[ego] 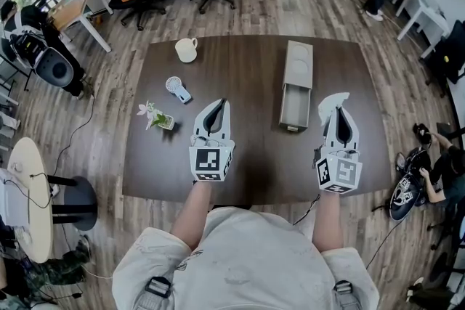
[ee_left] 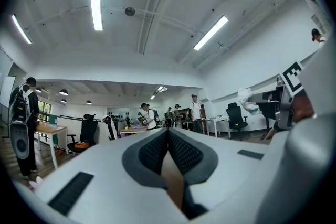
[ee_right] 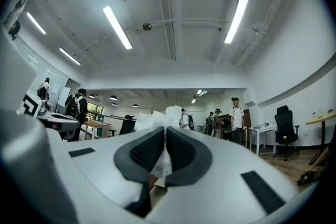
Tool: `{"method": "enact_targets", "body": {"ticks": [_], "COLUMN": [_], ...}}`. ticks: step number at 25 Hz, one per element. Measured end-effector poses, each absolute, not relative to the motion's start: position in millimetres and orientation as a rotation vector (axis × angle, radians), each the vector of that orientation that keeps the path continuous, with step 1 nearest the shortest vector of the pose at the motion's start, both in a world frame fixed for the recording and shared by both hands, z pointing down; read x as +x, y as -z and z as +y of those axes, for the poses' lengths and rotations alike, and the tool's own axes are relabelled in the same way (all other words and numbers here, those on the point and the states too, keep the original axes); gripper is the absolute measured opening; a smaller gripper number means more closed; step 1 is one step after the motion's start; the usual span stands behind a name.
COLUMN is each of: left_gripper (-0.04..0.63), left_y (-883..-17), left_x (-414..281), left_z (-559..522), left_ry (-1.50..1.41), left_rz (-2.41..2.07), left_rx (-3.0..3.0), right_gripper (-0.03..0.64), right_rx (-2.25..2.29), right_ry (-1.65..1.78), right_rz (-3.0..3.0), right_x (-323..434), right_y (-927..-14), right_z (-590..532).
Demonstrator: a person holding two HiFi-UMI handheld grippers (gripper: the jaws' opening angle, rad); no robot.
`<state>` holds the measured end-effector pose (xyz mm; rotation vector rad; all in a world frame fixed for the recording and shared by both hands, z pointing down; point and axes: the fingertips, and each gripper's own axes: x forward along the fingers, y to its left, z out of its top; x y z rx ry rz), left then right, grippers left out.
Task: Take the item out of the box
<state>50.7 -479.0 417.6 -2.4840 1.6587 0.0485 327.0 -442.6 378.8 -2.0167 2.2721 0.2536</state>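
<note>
Seemingly thin, crumpled white tissue (ego: pixel 333 102).

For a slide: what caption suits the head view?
Right gripper pinches a white tissue beside the open box; left gripper shut, empty.

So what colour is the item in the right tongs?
The item is white; right gripper view.
</note>
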Motion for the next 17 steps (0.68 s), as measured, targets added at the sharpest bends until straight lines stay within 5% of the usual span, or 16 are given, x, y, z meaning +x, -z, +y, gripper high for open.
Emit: {"method": "enact_targets", "body": {"ticks": [17], "left_gripper": [0.002], "left_y": [-420.5], "left_x": [53.3], "left_z": [-478.5], "left_ry": [-0.038], "left_rz": [1.66], "left_rx": [-2.489], "right_gripper": [0.014], "right_rx": [-2.04], "right_ry": [-0.251], "right_rz": [2.293], "right_x": [327.5], "right_y": [-387.2], "right_z": [-444.0]}}
